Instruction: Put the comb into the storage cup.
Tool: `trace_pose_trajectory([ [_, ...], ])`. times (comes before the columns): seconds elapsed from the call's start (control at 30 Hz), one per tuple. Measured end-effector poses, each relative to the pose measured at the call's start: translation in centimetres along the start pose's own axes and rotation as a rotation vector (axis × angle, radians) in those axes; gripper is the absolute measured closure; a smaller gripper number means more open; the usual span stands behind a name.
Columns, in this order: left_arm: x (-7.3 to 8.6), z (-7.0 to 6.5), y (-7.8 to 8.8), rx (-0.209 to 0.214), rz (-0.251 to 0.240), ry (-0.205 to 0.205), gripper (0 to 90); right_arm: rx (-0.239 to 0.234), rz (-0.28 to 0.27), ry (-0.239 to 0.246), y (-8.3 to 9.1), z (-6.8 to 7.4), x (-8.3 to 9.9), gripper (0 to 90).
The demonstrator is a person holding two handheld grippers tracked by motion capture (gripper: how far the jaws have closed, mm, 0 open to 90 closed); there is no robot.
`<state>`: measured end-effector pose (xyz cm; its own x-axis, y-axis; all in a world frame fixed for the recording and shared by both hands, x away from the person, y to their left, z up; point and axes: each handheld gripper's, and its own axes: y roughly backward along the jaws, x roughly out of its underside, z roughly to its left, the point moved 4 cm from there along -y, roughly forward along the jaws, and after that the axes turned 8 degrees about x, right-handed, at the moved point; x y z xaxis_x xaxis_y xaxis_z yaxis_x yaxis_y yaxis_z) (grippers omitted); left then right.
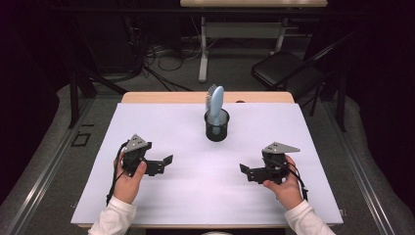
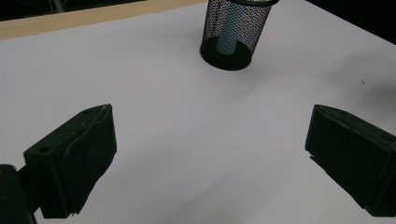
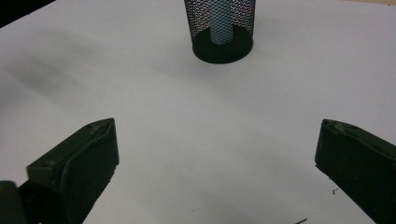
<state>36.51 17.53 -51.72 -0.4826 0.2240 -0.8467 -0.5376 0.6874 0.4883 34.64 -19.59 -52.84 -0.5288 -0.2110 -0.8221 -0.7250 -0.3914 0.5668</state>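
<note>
No legible writing: hairbrush, mesh cup

Bare white table cover lay open around and between both grippers. Only the black mesh cup, with a light-blue hairbrush standing upright in it, stood ahead, well apart.

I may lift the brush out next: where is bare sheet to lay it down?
Bare white sheet lies left and right of the mesh cup, and between the cup and both grippers. Tighter spots: around the left gripper and right gripper, and behind the cup with the hairbrush, near the far edge.
</note>
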Motion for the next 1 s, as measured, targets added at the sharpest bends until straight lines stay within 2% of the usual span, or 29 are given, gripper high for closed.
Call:
trace_pose_trajectory([
  [0.6, 1.4, 1.3, 0.4, -0.025, -0.023, 0.018, 2.2, 0.021, -0.005, 0.004, -0.4, -0.2, 0.8, 0.0],
  [1.0, 1.8, 1.4, 0.1, -0.022, -0.024, 0.021, 2.3, 0.034, -0.004, -0.003, -0.7, -0.4, 1.3, 0.0],
])
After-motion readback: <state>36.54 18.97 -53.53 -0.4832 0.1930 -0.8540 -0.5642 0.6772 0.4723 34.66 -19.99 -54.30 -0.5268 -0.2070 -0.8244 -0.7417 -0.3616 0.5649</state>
